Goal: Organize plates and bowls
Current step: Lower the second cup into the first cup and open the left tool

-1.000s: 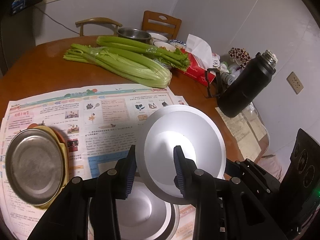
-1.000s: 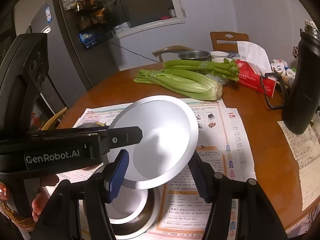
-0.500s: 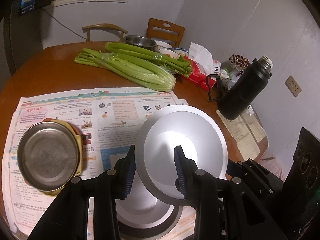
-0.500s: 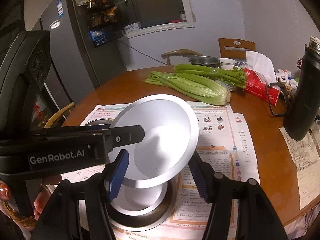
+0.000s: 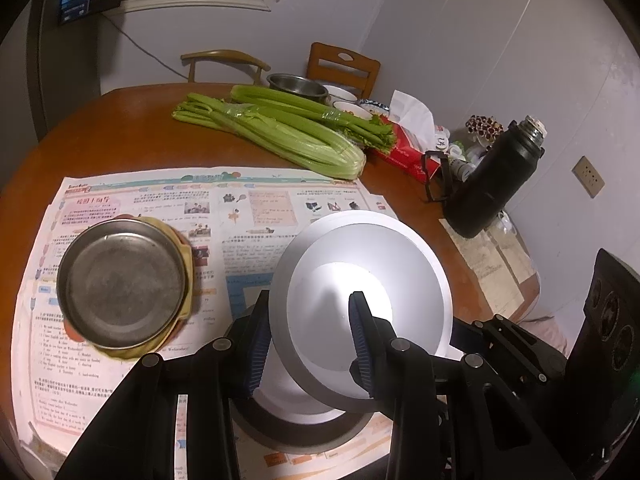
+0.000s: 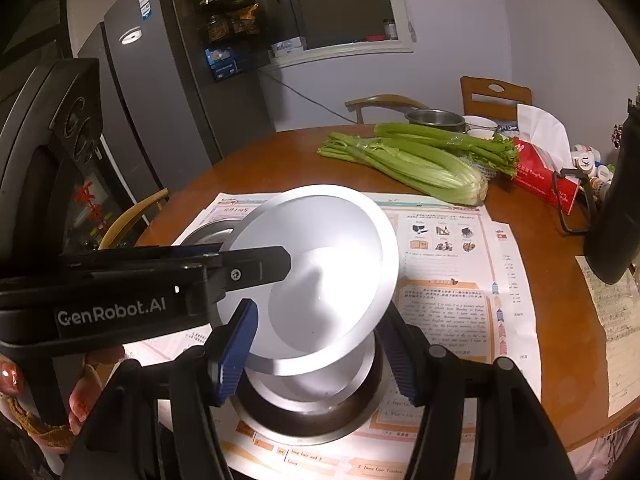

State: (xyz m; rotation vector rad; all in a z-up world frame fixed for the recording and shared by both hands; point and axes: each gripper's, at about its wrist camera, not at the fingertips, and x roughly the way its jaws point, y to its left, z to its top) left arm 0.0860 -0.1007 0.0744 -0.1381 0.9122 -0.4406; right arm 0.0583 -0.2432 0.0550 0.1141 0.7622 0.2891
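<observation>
A round wooden table (image 5: 120, 128) carries a printed newspaper (image 5: 160, 208) spread over its near half. Beyond the paper lie two bunches of celery (image 5: 276, 132), side by side. To their right sits a red tissue box (image 5: 404, 152) with a white tissue sticking up, and further right a black thermos flask (image 5: 492, 184) stands upright. Two wooden chairs (image 5: 344, 66) stand at the far edge. A dark fridge (image 6: 160, 92) stands on the left.
</observation>
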